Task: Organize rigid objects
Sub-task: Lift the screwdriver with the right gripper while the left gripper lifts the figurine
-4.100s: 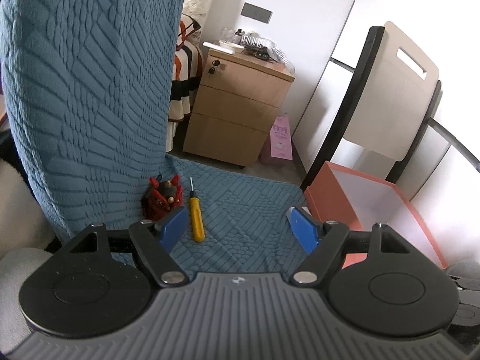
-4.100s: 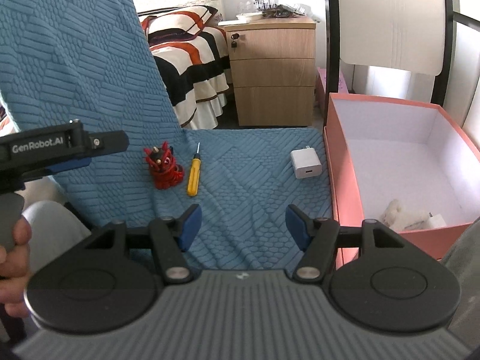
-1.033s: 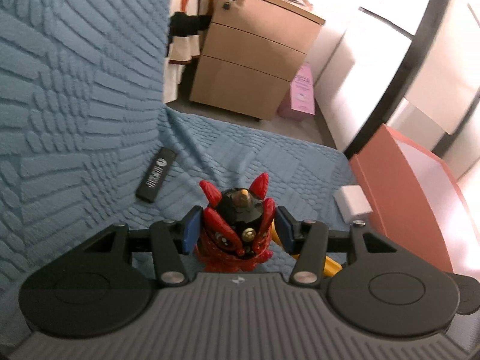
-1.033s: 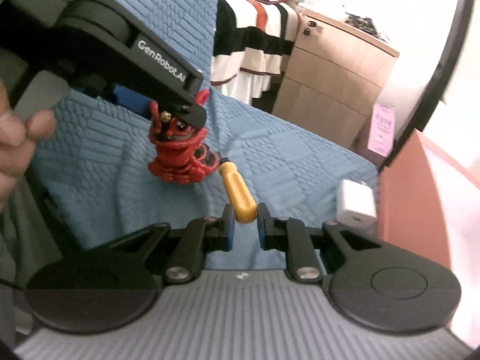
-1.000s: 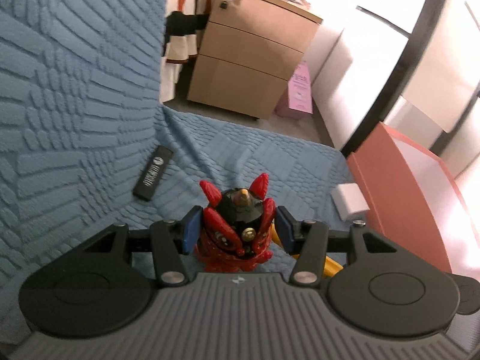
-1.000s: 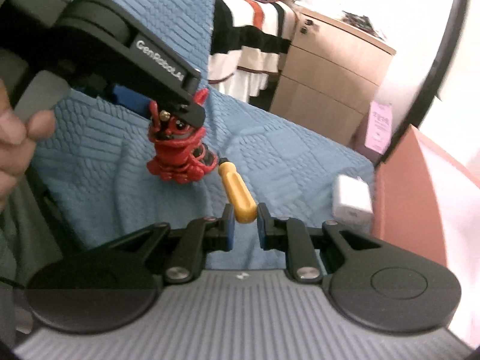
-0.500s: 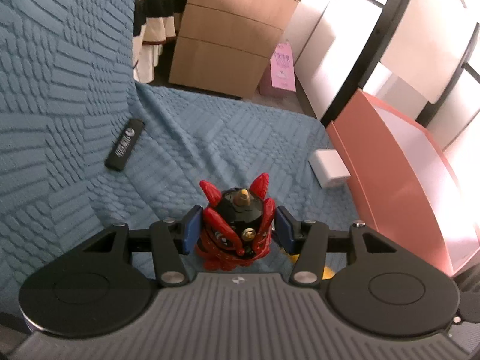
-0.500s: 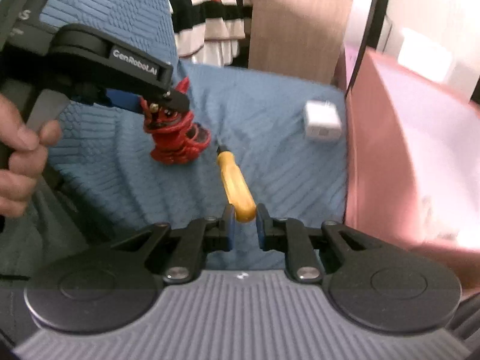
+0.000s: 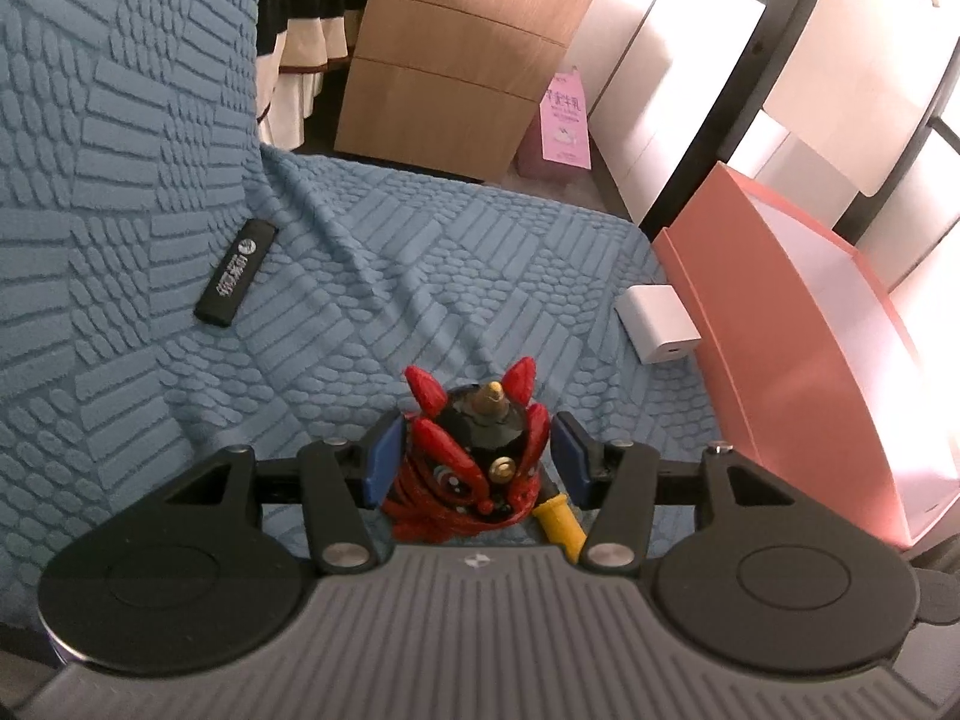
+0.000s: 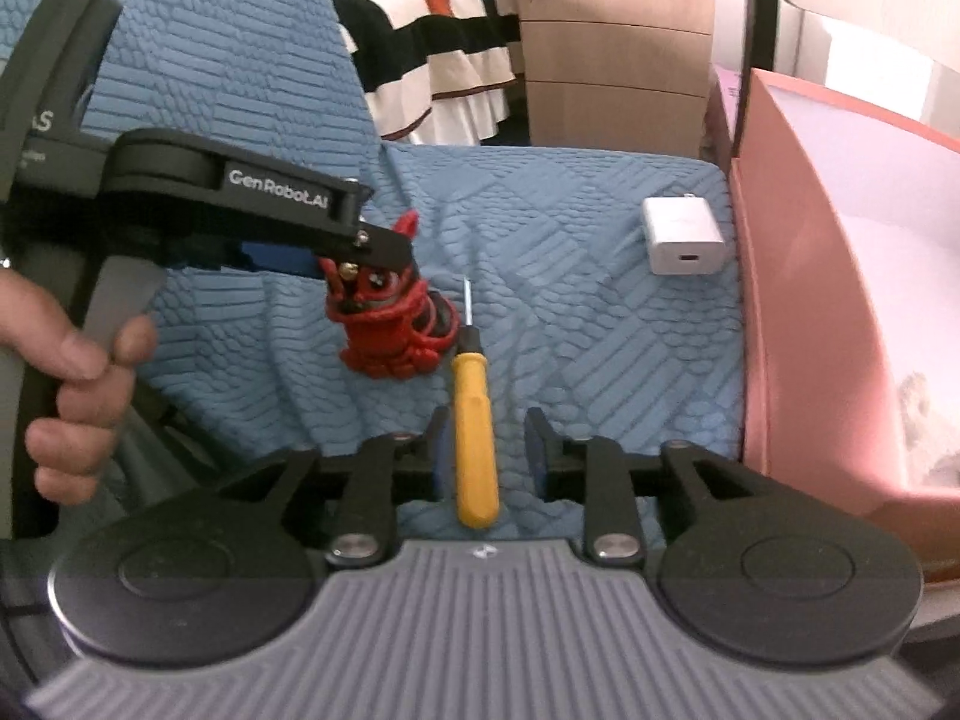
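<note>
Blue textured fabric [image 9: 420,276] covers the seat and backrest that carry everything. Nearest in the right wrist view, the right hand-held gripper [image 10: 485,450] has its jaws opening, and the yellow screwdriver [image 10: 474,420] lies on the fabric between them with a gap on each side, its metal tip pointing away. Just beyond that tip, and nearly touching the handle, stands the red figurine [image 10: 390,324]. The left hand-held gripper [image 9: 474,450] is closed on it, blue pads pressing both sides of its head; in the right wrist view a hand [image 10: 78,360] holds that gripper's handle at the left edge. Beside the figurine in the left wrist view, the end of the screwdriver [image 9: 561,522] shows under the right finger. Farther off to the right, a white charger [image 10: 684,237] lies on the fabric just beside the wall of the pink box [image 10: 798,300], whose white inside is open to view. To the left, a black stick [image 9: 237,282] with pale lettering rests against the backrest. Behind the seat stand a wooden drawer cabinet [image 9: 456,66] and a striped bedcover [image 10: 432,30].
</note>
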`<state>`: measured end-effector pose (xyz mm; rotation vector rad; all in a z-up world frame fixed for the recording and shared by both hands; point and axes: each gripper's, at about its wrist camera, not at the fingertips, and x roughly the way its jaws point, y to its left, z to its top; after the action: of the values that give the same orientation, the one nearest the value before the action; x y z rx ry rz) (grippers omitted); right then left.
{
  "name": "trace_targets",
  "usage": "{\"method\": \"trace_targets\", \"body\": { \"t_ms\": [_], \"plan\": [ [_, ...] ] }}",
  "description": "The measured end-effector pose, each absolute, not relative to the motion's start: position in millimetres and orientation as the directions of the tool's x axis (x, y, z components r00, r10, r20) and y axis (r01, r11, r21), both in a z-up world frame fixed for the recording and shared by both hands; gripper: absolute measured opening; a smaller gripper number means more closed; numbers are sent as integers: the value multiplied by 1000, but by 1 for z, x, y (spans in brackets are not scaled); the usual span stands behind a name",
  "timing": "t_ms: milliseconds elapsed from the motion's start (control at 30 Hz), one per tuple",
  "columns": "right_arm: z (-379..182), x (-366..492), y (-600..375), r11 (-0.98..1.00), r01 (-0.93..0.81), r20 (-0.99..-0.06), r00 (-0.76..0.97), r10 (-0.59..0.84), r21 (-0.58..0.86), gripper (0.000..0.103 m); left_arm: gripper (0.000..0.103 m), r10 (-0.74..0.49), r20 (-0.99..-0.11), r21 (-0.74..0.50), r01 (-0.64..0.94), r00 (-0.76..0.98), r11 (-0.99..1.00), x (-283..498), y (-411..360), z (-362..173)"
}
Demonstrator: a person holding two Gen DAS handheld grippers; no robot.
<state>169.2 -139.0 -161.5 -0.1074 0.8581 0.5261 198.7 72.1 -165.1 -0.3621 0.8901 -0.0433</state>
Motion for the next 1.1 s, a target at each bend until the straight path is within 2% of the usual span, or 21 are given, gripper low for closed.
{"method": "trace_targets", "body": {
  "t_ms": [300,633,700,1100],
  "plan": [
    [-176,180,-113,851,-525,-745,557,368,28,29,63,-178,-761,-309,-106,624,945,200,69,-167],
    [-199,197,-100,859,-511,-780,528,336,25,28,68,-176,-768,-303,-107,616,947,201,67,-170],
    [-203,198,-97,857,-515,-782,531,328,10,22,68,-171,-770,-296,-106,615,949,202,66,-170],
    [-193,195,-101,868,-495,-758,580,299,-36,21,68,-143,-754,-270,-105,641,957,198,67,-166]
  ]
}}
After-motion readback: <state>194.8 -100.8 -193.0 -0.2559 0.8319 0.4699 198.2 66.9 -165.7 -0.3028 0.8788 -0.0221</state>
